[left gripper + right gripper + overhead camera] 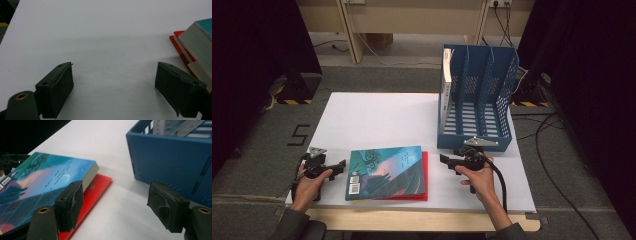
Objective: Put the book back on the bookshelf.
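Left gripper [343,165]: black two-jaw tool, jaws wide open and empty, parked on the white table sheet [377,117] just beside the left edge of the stack; page edges visible past one pad in the left gripper view.

Teal-covered paperback book [386,171]: flat, near the front edge, lying on a thin red-covered book [425,175], red showing along the right and front margins.

Right gripper [447,160]: jaws open, nothing between them, poised just off the right edge of the stack (one pad overlapping the teal corner in the right gripper view).

Blue perforated plastic file rack [476,107]: upright behind the right gripper, one white book [445,85] already standing in its leftmost slot.

Risks judged: both books pinched together instead of the top one; cover alone caught, pages fanning; stack pushed leftward by a low approach; rack front wall knocked by the near pad.
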